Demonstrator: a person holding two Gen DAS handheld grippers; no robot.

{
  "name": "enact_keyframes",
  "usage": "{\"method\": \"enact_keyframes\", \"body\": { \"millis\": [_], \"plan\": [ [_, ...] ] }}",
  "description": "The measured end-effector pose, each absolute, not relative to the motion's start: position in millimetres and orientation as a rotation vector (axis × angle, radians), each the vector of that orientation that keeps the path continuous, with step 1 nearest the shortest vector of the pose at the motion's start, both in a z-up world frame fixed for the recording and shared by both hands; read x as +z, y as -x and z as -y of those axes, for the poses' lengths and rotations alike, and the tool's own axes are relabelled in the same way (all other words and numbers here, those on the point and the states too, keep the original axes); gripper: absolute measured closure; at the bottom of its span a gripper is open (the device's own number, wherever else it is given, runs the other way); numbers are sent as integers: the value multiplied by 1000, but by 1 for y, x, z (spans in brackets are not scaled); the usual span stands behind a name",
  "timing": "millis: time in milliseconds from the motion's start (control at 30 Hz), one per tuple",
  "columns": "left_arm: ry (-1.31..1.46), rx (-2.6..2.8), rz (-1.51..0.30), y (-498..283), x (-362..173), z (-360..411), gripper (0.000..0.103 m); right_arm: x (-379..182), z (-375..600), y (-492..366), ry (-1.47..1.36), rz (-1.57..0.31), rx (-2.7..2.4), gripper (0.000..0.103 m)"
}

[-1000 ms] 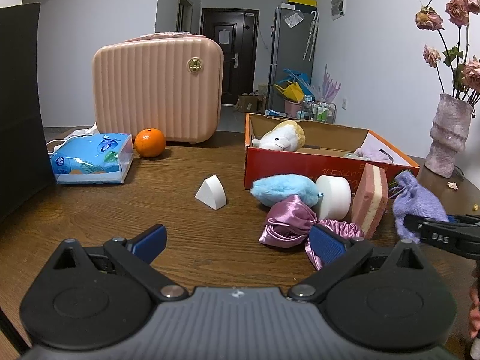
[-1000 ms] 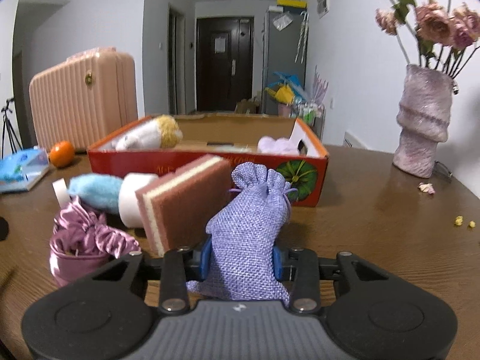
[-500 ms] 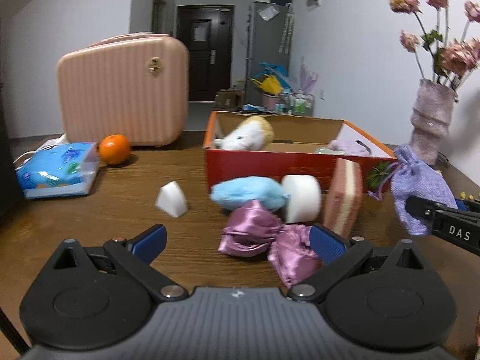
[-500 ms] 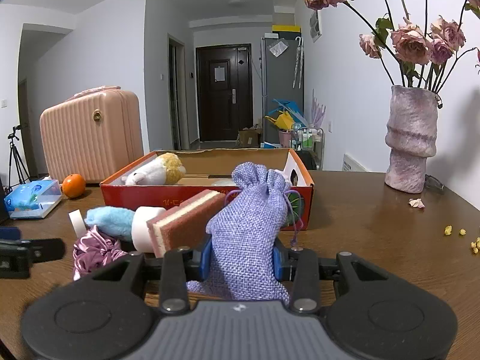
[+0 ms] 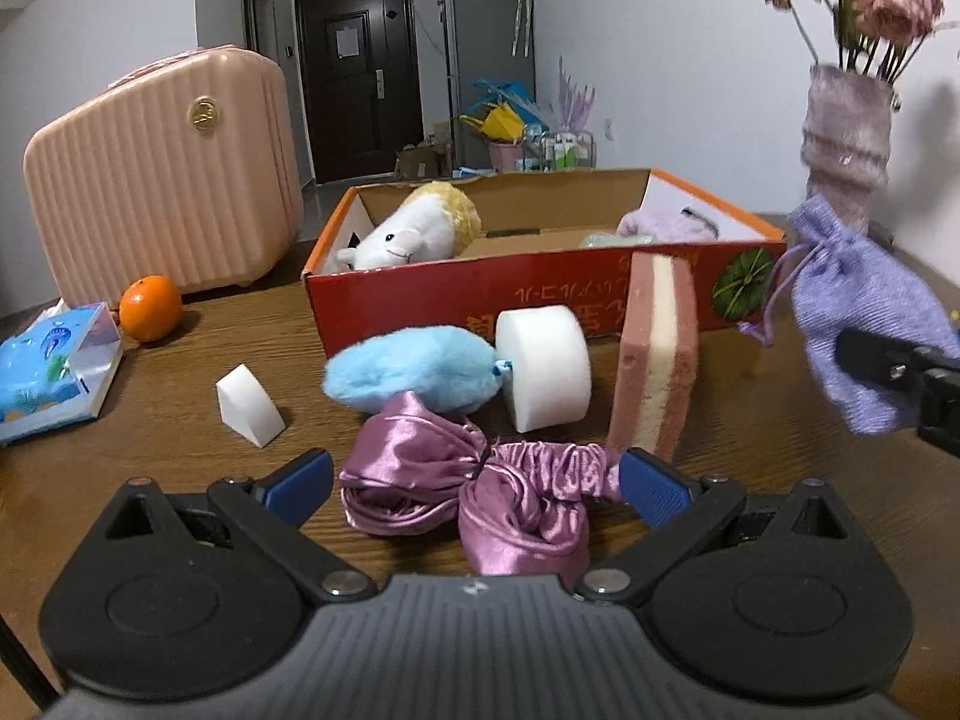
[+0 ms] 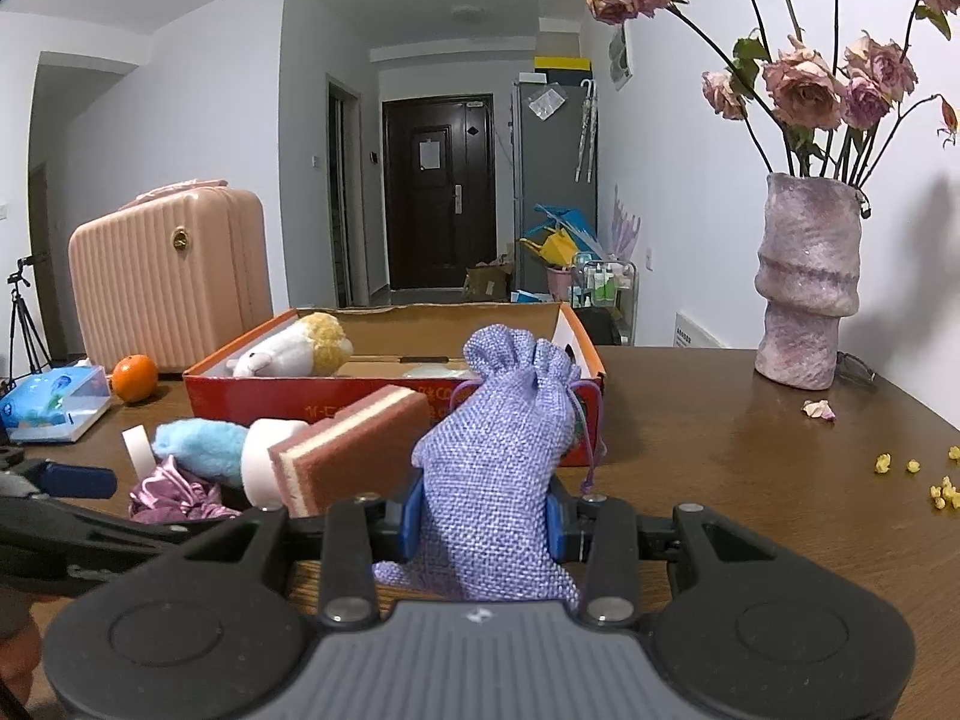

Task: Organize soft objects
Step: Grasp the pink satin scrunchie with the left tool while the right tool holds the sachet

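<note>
Left gripper (image 5: 474,480) moved closer over satin scrunchie (image 5: 480,498) — fingers wide, right gripper (image 6: 483,516) clamping lavender pouch (image 6: 498,468) aloft.

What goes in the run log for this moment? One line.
right gripper: shut on lilac pouch, lifted | left gripper: open around pink scrunchie | box: plush inside

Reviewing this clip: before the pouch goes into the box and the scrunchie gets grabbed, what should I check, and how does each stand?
1. Right claw shut on lilac pouch: ok.
2. Pouch lifted off the table: ok.
3. Free space in red box beside plush toy: ok.
4. Left claw open around satin scrunchie: ok.
5. Pads touching scrunchie: cannot tell.
6. Pink sponge close to the right pad: not ok.
</note>
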State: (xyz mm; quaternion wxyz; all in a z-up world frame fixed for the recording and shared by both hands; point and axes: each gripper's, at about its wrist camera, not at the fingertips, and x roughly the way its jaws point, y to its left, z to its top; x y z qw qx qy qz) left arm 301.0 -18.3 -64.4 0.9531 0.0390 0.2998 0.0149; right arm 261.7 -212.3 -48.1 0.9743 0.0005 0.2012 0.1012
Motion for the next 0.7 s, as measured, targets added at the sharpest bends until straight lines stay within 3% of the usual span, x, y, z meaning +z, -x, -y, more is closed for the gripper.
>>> {"method": "enact_keyframes", "body": {
  "millis": [600,700],
  "plan": [
    [-32,-3,-675,-328,-80,8,0,-59,213,-271,-4,-449,193,66],
    [-23,-7,-679,-328,-80,7,4,-59,213,-271,-4,-448,193,66]
  ]
}}
